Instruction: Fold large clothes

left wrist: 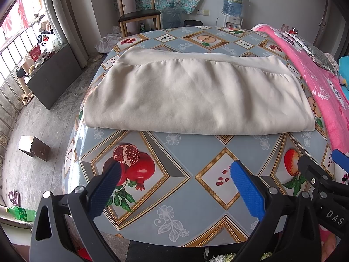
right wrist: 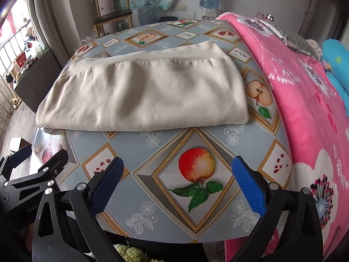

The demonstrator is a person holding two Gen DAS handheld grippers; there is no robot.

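A cream-coloured garment (left wrist: pixel 192 93) lies folded into a wide flat rectangle on the fruit-patterned tablecloth (left wrist: pixel 174 187), a hemmed band along its far edge. The right wrist view shows the same garment (right wrist: pixel 144 93) on the tablecloth (right wrist: pixel 148 196). My left gripper (left wrist: pixel 175 170) hovers open over the table's near edge, well short of the garment, nothing between its blue pads. My right gripper (right wrist: pixel 177 166) is open too, over the printed apple, also short of the cloth. Each gripper shows at the edge of the other's view.
A pink flowered blanket (right wrist: pixel 305 100) covers the table's right side, with a grey cushion (right wrist: pixel 292 39) and a blue soft toy (right wrist: pixel 336 65) on it. Behind the table stand a wooden chair (left wrist: pixel 139 11) and a water dispenser (left wrist: pixel 233 6). A cardboard box (left wrist: pixel 33 147) sits on the floor at left.
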